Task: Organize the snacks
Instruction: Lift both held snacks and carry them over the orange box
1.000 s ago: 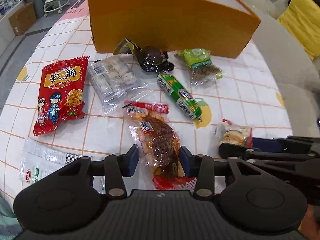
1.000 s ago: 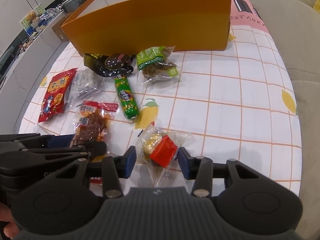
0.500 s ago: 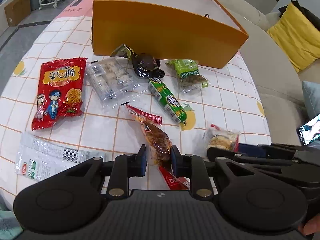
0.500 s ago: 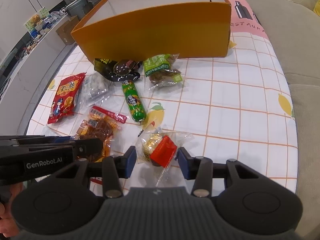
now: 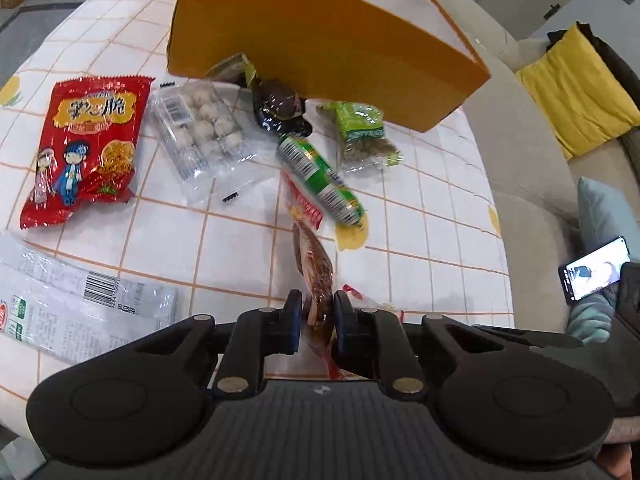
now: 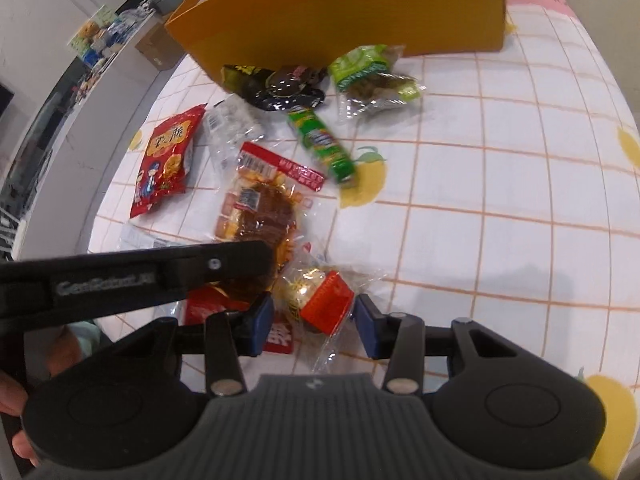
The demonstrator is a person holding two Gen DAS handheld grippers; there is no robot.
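Note:
My left gripper [image 5: 314,314] is shut on the brown meat snack packet [image 5: 314,268], which hangs edge-on and lifted off the table; the packet also shows in the right wrist view [image 6: 260,208]. My right gripper [image 6: 314,316] is open around a small clear packet with a red-and-gold sweet [image 6: 320,296], jaws on either side, apart from it. The orange box [image 5: 320,36] stands open at the far side of the table.
On the checked tablecloth [image 5: 420,208] lie a red noodle-snack bag [image 5: 84,144], a clear pack of white balls [image 5: 204,124], a dark packet [image 5: 278,106], a green tube [image 5: 320,176], a green raisin bag [image 5: 362,136] and a clear white wrapper [image 5: 76,308]. A sofa with a phone [image 5: 596,268] is at right.
My left gripper closed on the brown meat packet and lifted it, turning it edge-on. The right gripper stayed open around the red-and-gold sweet packet. Both views moved closer to the box.

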